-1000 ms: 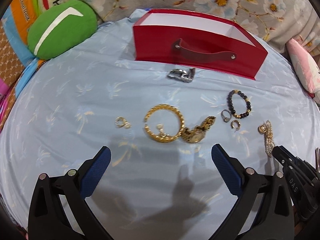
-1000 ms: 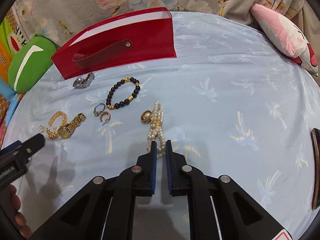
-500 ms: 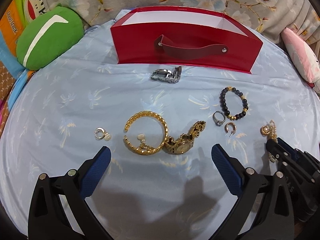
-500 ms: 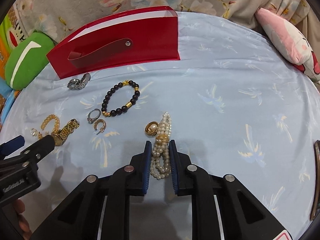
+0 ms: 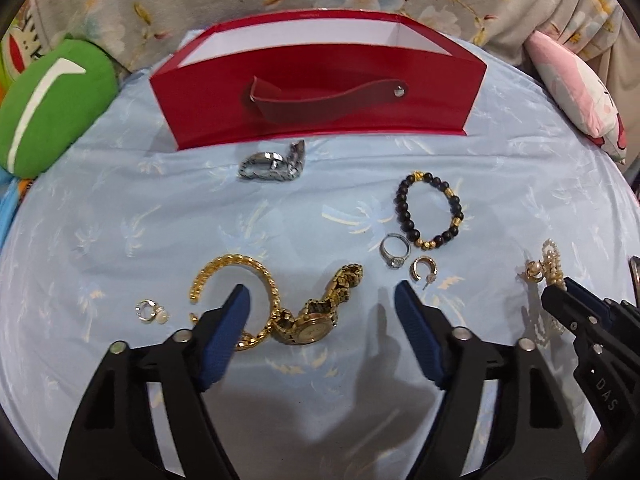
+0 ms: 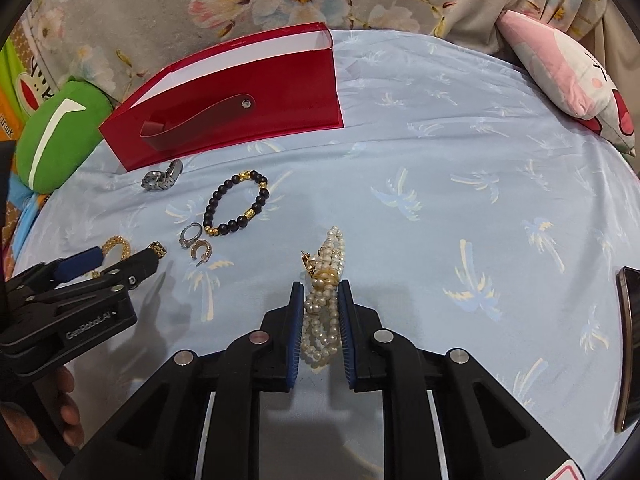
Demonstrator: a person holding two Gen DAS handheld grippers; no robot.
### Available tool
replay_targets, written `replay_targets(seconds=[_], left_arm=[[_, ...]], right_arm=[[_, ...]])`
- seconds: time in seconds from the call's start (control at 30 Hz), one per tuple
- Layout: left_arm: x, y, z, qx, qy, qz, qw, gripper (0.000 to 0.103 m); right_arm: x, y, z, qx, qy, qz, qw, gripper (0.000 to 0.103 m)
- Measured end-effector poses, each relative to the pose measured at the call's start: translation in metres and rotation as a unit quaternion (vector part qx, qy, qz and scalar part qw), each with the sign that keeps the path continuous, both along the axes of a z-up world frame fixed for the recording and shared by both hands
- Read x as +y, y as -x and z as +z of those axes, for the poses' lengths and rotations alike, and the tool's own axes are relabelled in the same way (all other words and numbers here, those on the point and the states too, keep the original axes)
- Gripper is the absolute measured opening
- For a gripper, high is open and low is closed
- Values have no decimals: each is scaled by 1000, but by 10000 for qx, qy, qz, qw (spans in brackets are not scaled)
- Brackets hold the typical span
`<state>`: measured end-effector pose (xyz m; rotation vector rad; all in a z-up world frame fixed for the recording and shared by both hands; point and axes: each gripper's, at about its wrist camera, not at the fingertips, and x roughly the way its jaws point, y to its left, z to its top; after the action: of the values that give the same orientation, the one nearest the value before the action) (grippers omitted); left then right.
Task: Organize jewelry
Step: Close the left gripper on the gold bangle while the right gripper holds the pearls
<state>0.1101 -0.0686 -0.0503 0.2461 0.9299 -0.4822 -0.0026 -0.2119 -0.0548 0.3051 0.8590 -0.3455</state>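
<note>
While the left gripper hangs spread wide, its left fingertip over the gold chain bangle and the gold link watch between its tips, a closing pinch risks snagging both. Further right, the right gripper brackets the white multi-strand pearl bracelet, jaws not visibly clamped; loose strands could slip, dragging the gold earring beside them. Count: two watches, three bracelets or bangles, one red open-topped box

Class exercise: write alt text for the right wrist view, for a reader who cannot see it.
The right gripper straddles a pearl bracelet lying on a pale blue cloth, jaws either side. Further left lie more jewelry and a red box.
</note>
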Motion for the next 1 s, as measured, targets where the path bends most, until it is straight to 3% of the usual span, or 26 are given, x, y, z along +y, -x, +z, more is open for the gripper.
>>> replay_targets(seconds=[0.17,0.23,0.3,0.33,0.5,0.77,1.0], left_arm=[[2,-2,-9,136,31,-86,9999,48],[4,1,-9,126,70,-143,9998,38],[7,3,-8,124,145,-179,9997,21],[8,4,-9,147,184,-197,9995,19],[15,12,-5,191,405,-285,9986,12],[27,34,5,278,757,-398,9959,11],[32,49,6,269,708,-477,9960,12]], right_arm=[[2,2,0,0,-22,31,10000,16],[3,2,1,0,-26,39,10000,16],[4,2,1,-6,-33,48,10000,16],[5,2,1,-7,-31,57,10000,16],[8,5,2,-17,-27,78,10000,16],[12,8,7,-63,-16,121,9999,16],[15,10,6,-41,-25,142,9999,16]])
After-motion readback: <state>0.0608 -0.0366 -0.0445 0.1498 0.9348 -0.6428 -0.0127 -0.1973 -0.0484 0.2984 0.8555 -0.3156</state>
